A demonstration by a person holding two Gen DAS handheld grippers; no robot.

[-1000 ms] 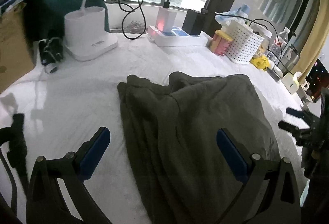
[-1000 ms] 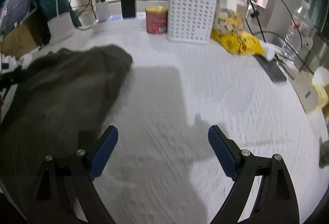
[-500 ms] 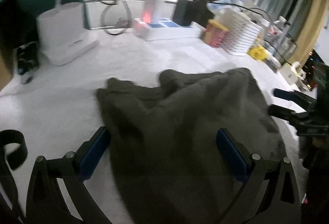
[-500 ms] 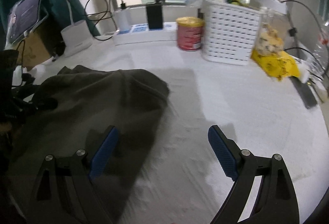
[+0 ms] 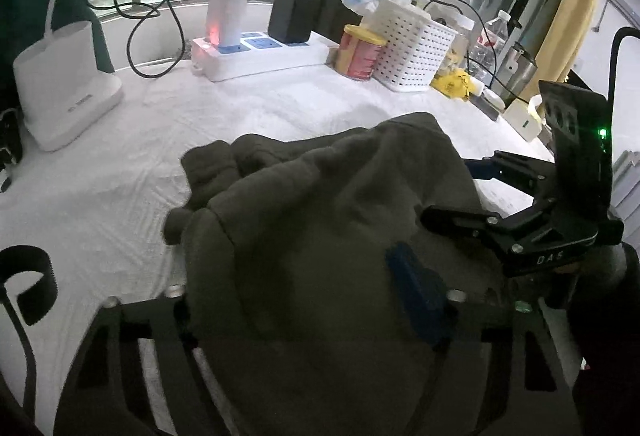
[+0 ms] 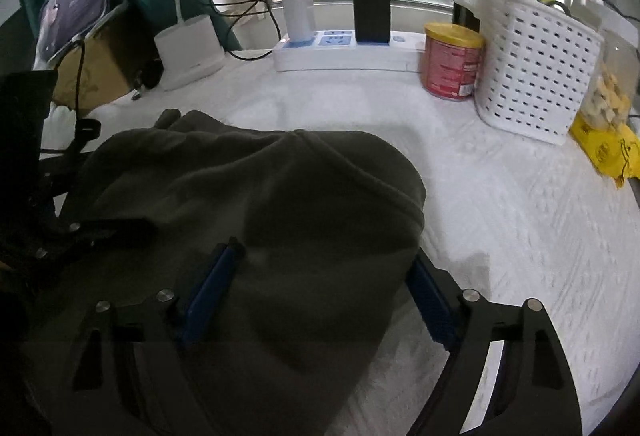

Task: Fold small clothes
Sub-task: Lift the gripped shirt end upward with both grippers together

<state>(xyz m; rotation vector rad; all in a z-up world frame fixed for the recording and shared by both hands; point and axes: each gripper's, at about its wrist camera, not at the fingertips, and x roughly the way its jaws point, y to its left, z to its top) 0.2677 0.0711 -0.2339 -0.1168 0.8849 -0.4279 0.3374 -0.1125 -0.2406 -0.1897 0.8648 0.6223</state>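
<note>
A dark olive garment (image 5: pixel 320 204) lies bunched on the white-covered table (image 5: pixel 120 172). My left gripper (image 5: pixel 288 268) is low over its near part. Its jaws are closing with cloth between them: the fabric drapes over the left finger and hides it, and the right blue pad (image 5: pixel 416 300) rests against the cloth. My right gripper (image 6: pixel 324 256) straddles the garment's (image 6: pixel 260 188) right edge. Its jaws are closing slightly but still stand wide, one pad on the cloth and one beside it. Each gripper shows at the side of the other's view.
Along the back stand a white lamp base (image 5: pixel 64 96), a power strip with chargers (image 5: pixel 256 56), a red can (image 5: pixel 360 52) and a white basket (image 5: pixel 416 56). Yellow packets (image 6: pixel 604 148) lie at the right. A tablet on a cardboard box (image 6: pixel 80 20) is at the left.
Both grippers have moved in over the garment from either side. The left jaws have narrowed around the cloth, which now looks more bunched and raised. The right gripper came from bare table onto the garment's edge.
</note>
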